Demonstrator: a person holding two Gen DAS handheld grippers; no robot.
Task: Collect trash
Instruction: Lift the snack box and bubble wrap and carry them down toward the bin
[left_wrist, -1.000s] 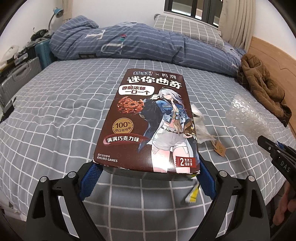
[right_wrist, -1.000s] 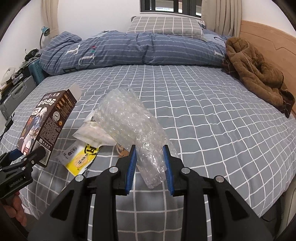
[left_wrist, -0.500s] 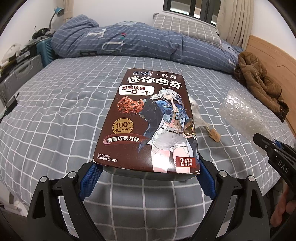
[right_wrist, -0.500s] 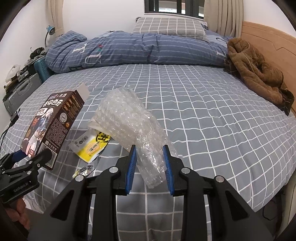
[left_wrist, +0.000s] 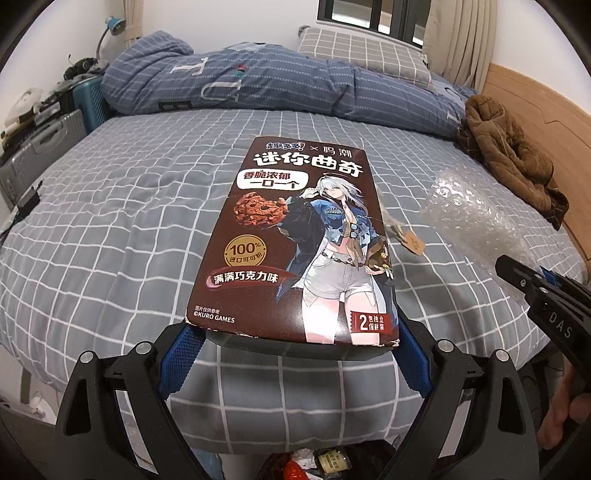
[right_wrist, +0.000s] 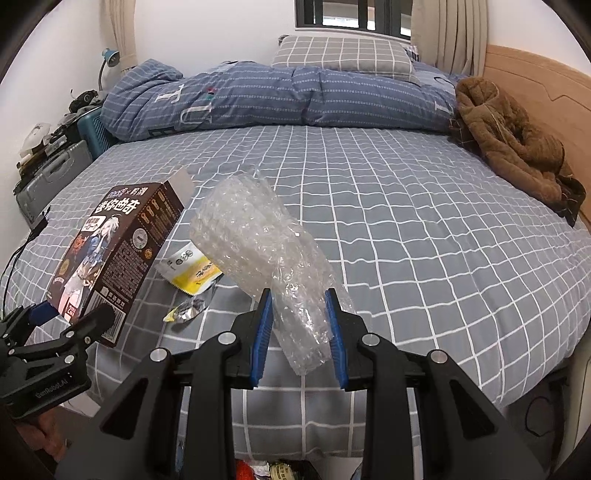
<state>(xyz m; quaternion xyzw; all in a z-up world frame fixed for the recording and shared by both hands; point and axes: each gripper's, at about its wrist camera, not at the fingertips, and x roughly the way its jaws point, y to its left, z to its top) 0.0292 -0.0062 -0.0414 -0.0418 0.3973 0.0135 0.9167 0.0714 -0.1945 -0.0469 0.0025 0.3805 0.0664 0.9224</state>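
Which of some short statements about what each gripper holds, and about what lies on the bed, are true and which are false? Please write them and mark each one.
1. The left gripper is shut on the cookie box. True.
2. The right gripper is open and holds nothing. False: it is shut on the bubble wrap.
3. A yellow and white wrapper lies on the bed. True.
4. The brown jacket lies in the middle of the bed. False: it lies at the bed's side by the wooden headboard.
5. The cookie box is closed at its far end. False: a flap stands open there.
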